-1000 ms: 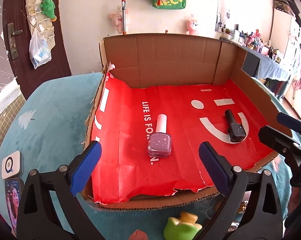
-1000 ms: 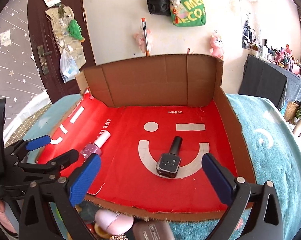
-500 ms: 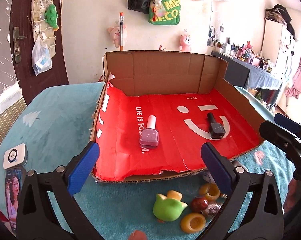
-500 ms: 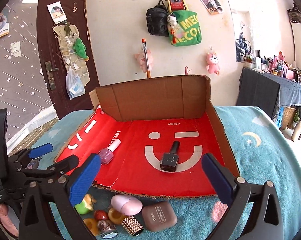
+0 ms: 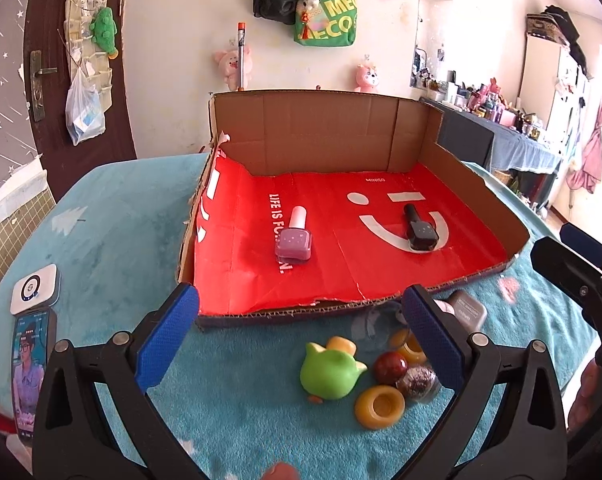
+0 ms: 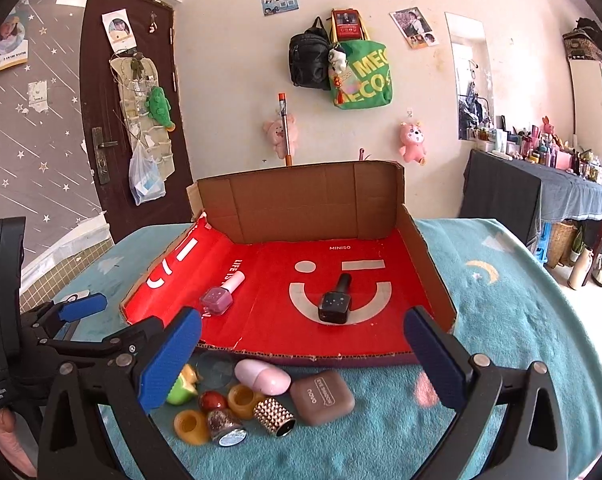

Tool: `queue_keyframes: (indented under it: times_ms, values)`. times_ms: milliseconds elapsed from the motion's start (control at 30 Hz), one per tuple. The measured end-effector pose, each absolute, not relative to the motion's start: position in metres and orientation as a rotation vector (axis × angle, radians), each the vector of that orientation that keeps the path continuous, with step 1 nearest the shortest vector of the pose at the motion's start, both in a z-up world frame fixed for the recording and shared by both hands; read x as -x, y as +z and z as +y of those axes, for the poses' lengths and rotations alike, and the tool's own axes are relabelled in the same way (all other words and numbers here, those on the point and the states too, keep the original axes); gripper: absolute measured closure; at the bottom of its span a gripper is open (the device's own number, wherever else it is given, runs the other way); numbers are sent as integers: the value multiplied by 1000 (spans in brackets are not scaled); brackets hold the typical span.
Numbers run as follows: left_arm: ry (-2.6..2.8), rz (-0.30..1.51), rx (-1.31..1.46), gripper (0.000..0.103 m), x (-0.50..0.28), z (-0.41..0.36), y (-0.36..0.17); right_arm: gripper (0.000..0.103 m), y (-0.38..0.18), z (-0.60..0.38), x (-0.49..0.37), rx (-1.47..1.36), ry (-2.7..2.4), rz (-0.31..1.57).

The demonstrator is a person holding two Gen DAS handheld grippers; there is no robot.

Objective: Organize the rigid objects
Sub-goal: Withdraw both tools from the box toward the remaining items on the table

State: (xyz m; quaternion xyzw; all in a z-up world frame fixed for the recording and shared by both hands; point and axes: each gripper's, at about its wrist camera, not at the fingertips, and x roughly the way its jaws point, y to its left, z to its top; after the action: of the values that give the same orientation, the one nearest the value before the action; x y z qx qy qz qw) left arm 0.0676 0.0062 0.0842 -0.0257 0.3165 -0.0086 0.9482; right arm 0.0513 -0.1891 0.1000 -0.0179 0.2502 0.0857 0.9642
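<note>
"MINISO" and "LIFE IS" on the red box liner (image 6: 269, 320); "EYE SHADOW" on the brown case (image 6: 322, 397); "MEC ECO" on the green bag (image 6: 363, 76).

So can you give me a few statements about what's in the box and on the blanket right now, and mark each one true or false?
1. Two nail polish bottles lie in the cardboard box. True: a pink bottle and a black bottle, apart from each other.
2. The black bottle stands upright. False: it lies on its side, on the white smile print.
3. The left gripper holds the green toy. False: its fingers are spread and hold nothing; the toy rests on the blanket.
4. A brown case sits outside the box. True: on the blanket by the front edge.
5. The right gripper is open. True.
</note>
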Motion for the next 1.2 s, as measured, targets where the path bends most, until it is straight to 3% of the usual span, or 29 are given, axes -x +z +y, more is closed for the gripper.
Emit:
queue_keyframes:
  times_ms: [1200]
  values:
    - [-28,781,30,0,-40,2,36,0,53,-191,-28,50,159,632]
